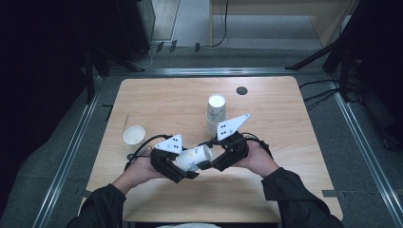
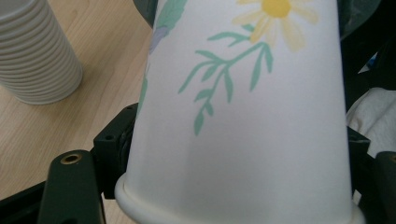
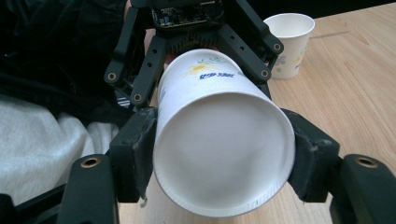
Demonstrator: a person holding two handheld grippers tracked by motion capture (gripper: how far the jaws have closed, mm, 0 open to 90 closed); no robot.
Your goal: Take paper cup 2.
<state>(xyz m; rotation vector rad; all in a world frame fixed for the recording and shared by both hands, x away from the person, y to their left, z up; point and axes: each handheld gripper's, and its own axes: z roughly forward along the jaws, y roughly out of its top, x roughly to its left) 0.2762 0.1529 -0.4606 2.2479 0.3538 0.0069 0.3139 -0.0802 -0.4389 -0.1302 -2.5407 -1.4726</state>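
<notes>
At lower centre of the high view, the left gripper [image 1: 183, 167] and right gripper [image 1: 209, 160] each pinch one end of the sideways paper cup [image 1: 194, 158], likely to separate nested cups

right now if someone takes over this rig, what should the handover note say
Left hand-held gripper: shut on the rim end of the paper cup.
Right hand-held gripper: shut on that cup's base end.
The cup lies sideways in the air between them, above the table.
Stack of cups behind; single cup upright at left.
Done: both grips set. Left: probably hand the cup over and place it.
</notes>
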